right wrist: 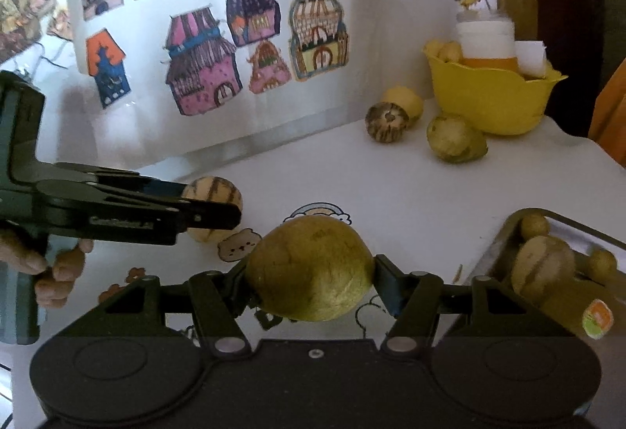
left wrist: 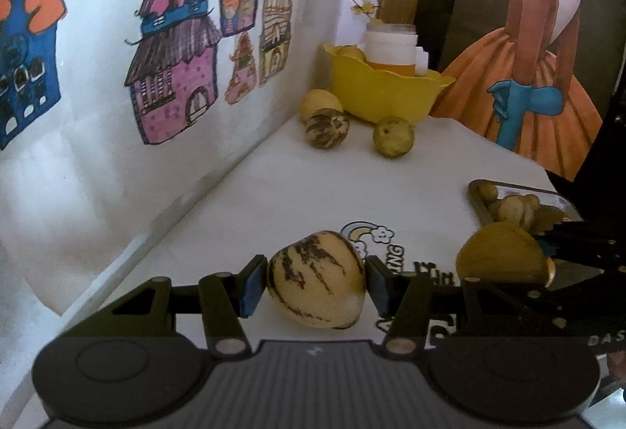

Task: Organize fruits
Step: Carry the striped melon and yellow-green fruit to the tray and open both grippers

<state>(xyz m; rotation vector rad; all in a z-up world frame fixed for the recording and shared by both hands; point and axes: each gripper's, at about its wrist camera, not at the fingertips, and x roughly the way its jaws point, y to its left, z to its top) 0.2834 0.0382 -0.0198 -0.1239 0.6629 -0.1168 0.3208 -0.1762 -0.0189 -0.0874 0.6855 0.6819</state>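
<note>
We had the left claw [left wrist: 316,282] closed on a pale striped fruit [left wrist: 317,278], its blue pads pressed to both sides above the white desk [left wrist: 274,186]. Our right claw [right wrist: 309,274] was clamped around a yellow-green fruit [right wrist: 309,268], beside a metal tray [right wrist: 504,237] holding several small fruits. At the far corner stood a yellow bowl [right wrist: 489,100], with three loose fruits lying on the desk just in front of it.

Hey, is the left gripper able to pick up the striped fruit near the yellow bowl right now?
Probably not yet: the left tongs are already shut on a striped melon. The path to the far striped fruit by the yellow bowl looks open.
</note>
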